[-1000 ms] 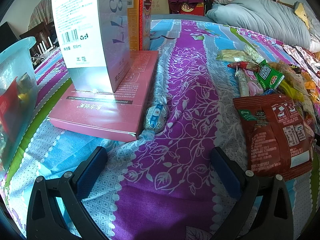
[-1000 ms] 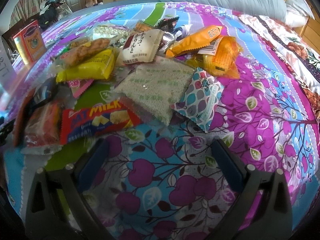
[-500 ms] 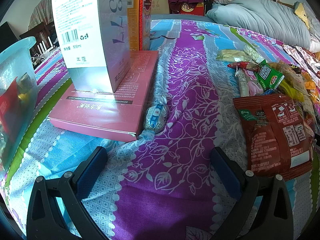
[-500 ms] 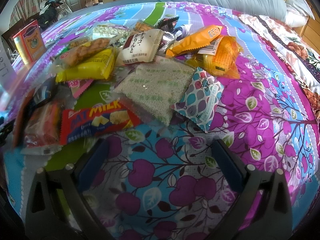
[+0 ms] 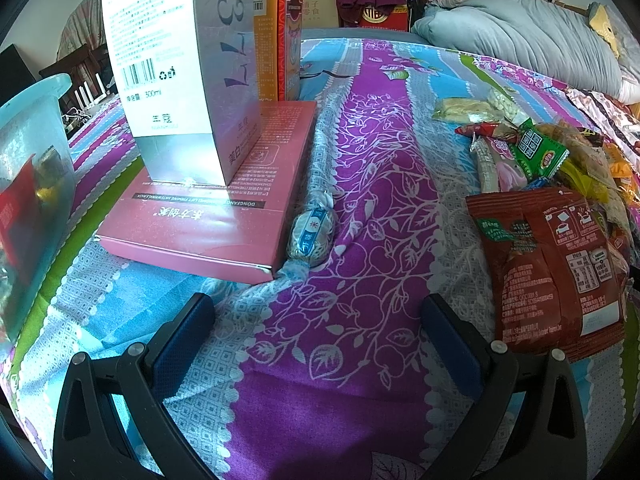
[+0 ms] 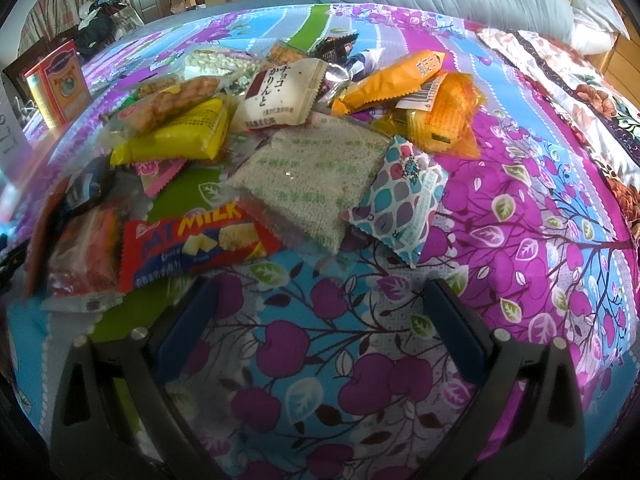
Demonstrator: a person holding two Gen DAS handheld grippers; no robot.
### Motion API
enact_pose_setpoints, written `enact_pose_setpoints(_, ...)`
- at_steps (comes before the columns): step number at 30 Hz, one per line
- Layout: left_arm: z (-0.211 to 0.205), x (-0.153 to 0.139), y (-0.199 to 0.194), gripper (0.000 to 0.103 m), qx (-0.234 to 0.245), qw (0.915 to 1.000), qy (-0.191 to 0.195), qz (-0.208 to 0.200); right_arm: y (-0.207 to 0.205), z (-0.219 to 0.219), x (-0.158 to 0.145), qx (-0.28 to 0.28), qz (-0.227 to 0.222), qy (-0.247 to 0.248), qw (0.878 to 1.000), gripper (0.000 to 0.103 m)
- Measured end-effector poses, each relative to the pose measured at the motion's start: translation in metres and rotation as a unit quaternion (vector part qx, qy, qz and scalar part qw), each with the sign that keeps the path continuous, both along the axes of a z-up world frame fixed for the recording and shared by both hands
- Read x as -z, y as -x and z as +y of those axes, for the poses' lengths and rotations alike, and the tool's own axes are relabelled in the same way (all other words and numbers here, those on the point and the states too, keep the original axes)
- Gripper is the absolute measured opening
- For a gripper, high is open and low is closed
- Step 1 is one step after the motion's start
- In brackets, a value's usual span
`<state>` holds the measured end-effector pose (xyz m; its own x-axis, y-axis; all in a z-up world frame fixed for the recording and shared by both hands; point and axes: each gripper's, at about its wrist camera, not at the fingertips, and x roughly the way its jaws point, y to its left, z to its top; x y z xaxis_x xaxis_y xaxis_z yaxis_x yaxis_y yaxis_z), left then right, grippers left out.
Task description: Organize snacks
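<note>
Left gripper [image 5: 316, 320]: spread wide, empty, near wrapped candy [image 5: 311, 233]. Right gripper [image 6: 320, 304]: likewise, facing snack pile [image 6: 304, 152].

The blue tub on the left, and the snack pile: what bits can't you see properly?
- Blue tub, left wrist view: cut off by the left edge; its cloudy wall blurs what is inside.
- Red-brown packet, left wrist view: fine print too small to read.
- Snacks at the pile's left, right wrist view: blurred, partly buried under other packets.
- Orange box, right wrist view: label too small.
</note>
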<state>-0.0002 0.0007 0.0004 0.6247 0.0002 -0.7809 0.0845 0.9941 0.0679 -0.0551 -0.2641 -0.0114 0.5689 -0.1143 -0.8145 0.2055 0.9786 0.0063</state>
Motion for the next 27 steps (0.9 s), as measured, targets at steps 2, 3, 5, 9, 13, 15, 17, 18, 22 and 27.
enact_pose_setpoints(2,-0.0001,-0.0002,-0.0001,0.103,0.000,1.0000,0.000,0.000,0.0009,0.0002,0.0001,0.000,-0.002,0.000,1.000,0.103)
enact_pose_setpoints(3,-0.0001,-0.0001,0.0000,0.103,0.000,1.0000,0.000,0.000,0.0012,0.0002,-0.0002,-0.001,-0.005,0.000,1.000,0.103)
enact_pose_setpoints(5,-0.0001,-0.0002,-0.0001,0.103,-0.001,1.0000,-0.001,0.000,0.0000,0.0002,-0.0013,-0.001,-0.004,0.000,1.000,0.103)
enact_pose_setpoints(9,-0.0012,-0.0004,-0.0002,0.103,0.000,1.0000,-0.004,0.000,-0.0023,-0.0001,-0.0023,0.000,0.005,-0.001,1.000,0.103)
enact_pose_setpoints(13,-0.0020,-0.0004,-0.0005,0.103,-0.001,1.0000,-0.003,0.000,-0.0019,-0.0003,-0.0008,0.000,0.005,0.000,1.000,0.103)
enact_pose_setpoints(15,-0.0022,-0.0004,-0.0006,0.103,0.000,1.0000,-0.003,0.000,-0.0013,0.0001,-0.0005,0.000,-0.001,0.001,1.000,0.103)
enact_pose_setpoints(17,-0.0028,-0.0004,-0.0009,0.103,0.000,1.0000,-0.002,0.000,0.0016,0.0001,0.0010,0.000,-0.009,0.001,1.000,0.103)
enact_pose_setpoints(18,-0.0030,-0.0004,-0.0010,0.103,0.000,1.0000,-0.002,0.000,0.0008,0.0002,0.0007,0.000,-0.006,0.001,1.000,0.103)
enact_pose_setpoints(22,-0.0026,-0.0005,-0.0009,0.103,0.000,1.0000,-0.001,0.000,-0.0005,0.0006,-0.0004,0.001,0.001,0.002,1.000,0.103)
enact_pose_setpoints(27,-0.0028,-0.0005,-0.0010,0.103,-0.001,1.0000,-0.001,-0.001,-0.0009,-0.0004,-0.0003,0.000,0.001,0.002,1.000,0.103)
